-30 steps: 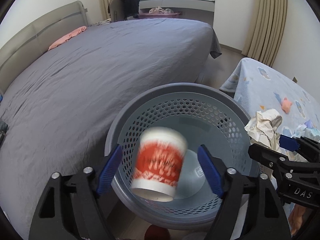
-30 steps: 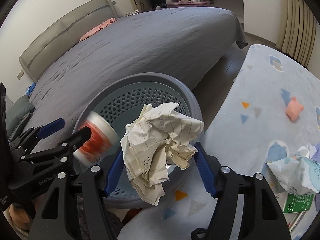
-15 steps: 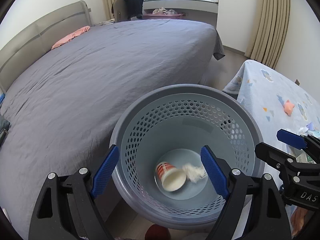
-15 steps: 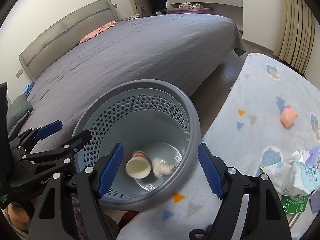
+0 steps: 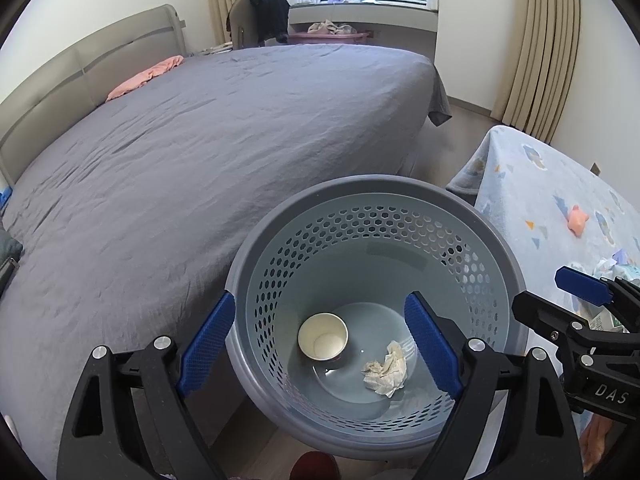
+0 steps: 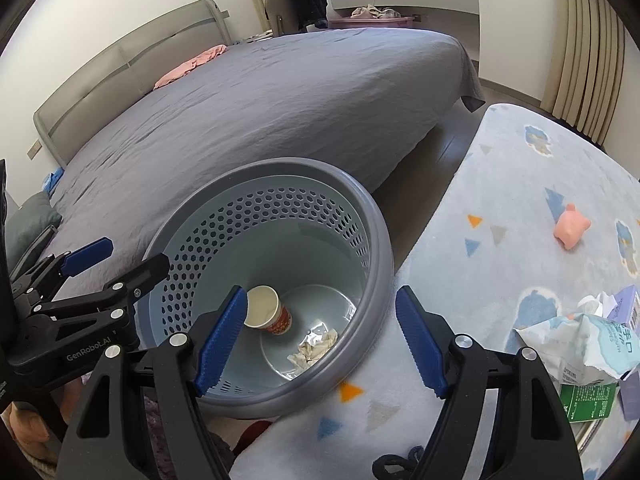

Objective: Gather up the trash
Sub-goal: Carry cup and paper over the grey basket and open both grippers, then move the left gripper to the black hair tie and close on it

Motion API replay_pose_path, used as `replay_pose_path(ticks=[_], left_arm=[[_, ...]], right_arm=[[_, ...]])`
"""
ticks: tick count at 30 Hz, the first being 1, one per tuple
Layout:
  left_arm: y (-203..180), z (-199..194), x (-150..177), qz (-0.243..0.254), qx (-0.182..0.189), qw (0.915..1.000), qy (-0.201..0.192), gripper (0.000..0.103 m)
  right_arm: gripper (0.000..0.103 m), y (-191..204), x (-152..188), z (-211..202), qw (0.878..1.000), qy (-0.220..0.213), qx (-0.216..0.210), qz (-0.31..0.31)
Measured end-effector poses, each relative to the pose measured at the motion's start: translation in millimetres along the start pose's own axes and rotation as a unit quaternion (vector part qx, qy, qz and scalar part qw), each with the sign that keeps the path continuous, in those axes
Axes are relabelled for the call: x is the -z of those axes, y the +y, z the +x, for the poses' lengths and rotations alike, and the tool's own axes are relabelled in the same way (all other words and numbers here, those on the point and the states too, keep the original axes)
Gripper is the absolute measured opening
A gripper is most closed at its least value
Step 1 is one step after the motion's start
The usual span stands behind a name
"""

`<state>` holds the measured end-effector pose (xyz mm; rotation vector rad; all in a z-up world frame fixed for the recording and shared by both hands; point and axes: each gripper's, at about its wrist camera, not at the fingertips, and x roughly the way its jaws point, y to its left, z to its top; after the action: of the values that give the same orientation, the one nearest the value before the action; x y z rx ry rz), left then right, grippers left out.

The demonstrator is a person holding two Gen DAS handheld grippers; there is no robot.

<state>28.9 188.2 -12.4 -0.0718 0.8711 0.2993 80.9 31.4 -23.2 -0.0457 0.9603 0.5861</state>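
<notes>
— Left wrist view: we find the paper cup and crumpled paper lying in the basket; left claw has just been spreading, empty.

— Right wrist view: right claw likewise spread, nothing between. We judge the torn carton on the bench remains.

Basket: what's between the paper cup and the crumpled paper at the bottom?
Nothing: bare basket floor separates the paper cup from the crumpled paper. Both wrist views show the gap.
</notes>
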Motion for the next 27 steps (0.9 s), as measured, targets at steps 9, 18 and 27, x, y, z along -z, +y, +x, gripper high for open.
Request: replay_pose_path(ticks=[9,18,27], left_arm=[[2.2,-3.8,0.0,-0.001,-0.002,1.0000,-0.010,0.085],[2.4,-12.6,2.1,-0.001,0.004,0.9998,-0.018,0.085],[-7.4,-25.4,6.7,0.012,0.019,0.9994,-0.028,0.086]], right_arm=[[0.073,-7.7,8.4,-7.5,1.000,-0.002,0.011,0.020],[0.073,-12.1,21.5,-26.8,0.999,-0.011,0.022,0.033],[0.073,-28.7,48.6,-53.2,0.997,-0.024,0.039,0.069]])
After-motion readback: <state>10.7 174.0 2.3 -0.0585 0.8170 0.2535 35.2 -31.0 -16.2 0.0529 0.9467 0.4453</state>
